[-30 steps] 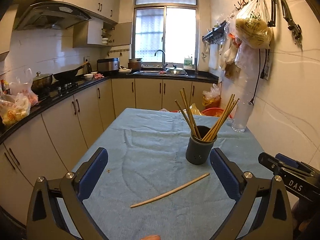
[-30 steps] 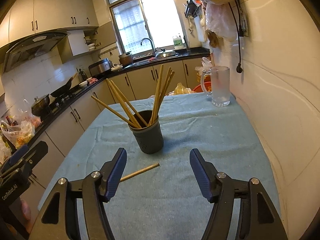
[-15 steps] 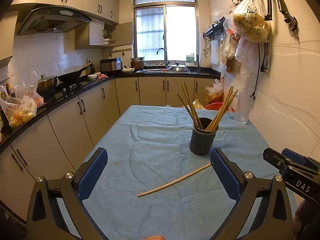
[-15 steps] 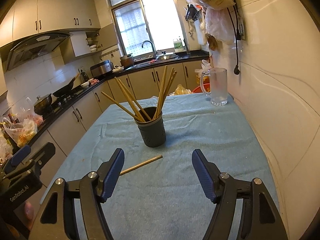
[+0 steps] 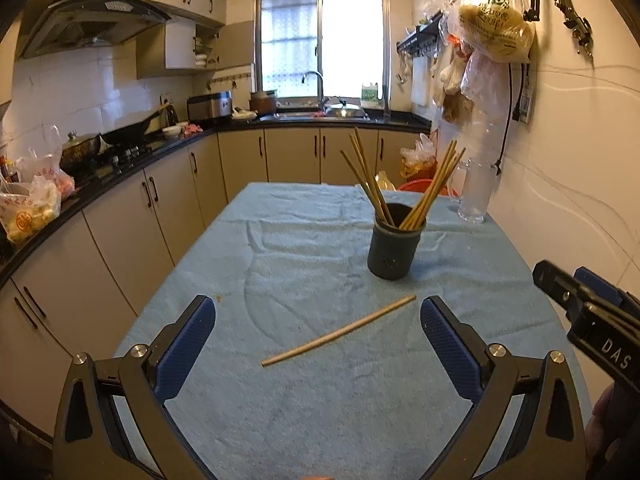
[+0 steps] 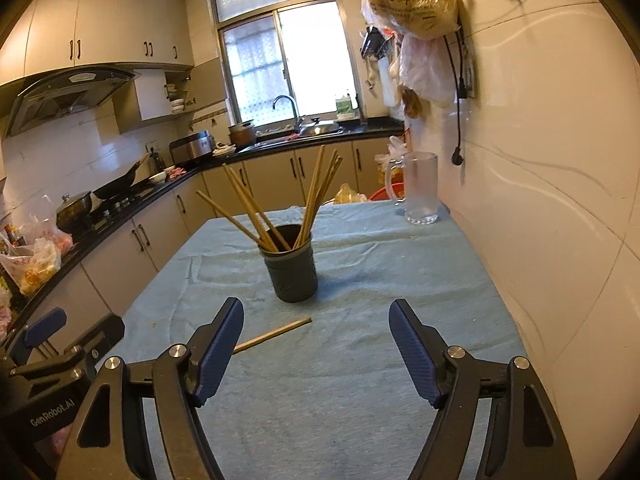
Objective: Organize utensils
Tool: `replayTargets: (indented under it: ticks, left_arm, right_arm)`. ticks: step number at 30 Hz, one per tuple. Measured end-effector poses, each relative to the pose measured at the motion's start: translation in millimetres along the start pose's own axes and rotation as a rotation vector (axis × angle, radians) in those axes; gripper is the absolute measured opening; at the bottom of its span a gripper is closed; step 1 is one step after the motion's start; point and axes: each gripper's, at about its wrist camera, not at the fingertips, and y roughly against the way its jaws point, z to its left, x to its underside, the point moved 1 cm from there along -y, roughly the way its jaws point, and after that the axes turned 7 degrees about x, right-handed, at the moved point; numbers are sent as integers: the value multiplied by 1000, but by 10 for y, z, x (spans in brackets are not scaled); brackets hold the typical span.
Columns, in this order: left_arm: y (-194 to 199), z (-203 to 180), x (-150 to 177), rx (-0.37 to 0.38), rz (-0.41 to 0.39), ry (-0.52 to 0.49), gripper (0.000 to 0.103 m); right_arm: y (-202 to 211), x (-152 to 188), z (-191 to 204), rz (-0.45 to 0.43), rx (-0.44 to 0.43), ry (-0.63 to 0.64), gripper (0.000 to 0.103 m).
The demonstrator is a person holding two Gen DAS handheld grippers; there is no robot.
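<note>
both grippers point a bit down over the counter [image 5: 280, 420] with the blue cloth. the left gripper [image 5: 318, 344] has its jaws wide open and holds nothing. the right gripper [image 6: 316, 350] has just been opening its jaws, with nothing between them. past the jaws stands a dark cup [image 5: 394, 246] full of chopsticks [image 5: 430, 186]. one loose chopstick [image 5: 338, 331] lies flat between the left jaws and the cup.

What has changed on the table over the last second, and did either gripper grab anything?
Nothing was grabbed. The right gripper has just been opening its fingers wider, with nothing between them, and both cameras have drawn back slightly from the holder. The loose chopstick still lies flat on the blue cloth; the left gripper stays open.
</note>
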Motion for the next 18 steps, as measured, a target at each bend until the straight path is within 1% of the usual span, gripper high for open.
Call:
replayTargets:
  ticks: [4, 7, 13, 16, 18]
  left_arm:
    - [-81, 22, 35, 54, 52, 38, 102]
    - [-116, 21, 63, 67, 67, 49, 102]
    - [-122, 4, 83, 57, 66, 44, 102]
    - [-128, -11, 87, 33, 54, 31, 102]
    - [-133, -10, 84, 31, 49, 29, 102]
  right_arm:
    - [-24, 5, -54, 12, 9, -12, 81]
    - [-55, 21, -67, 24, 16, -14, 81]
    - [-55, 28, -38, 10, 34, -1, 81]
    - [-32, 21, -10, -8, 44, 10, 82]
    - [-30, 15, -4, -12, 44, 13, 82]
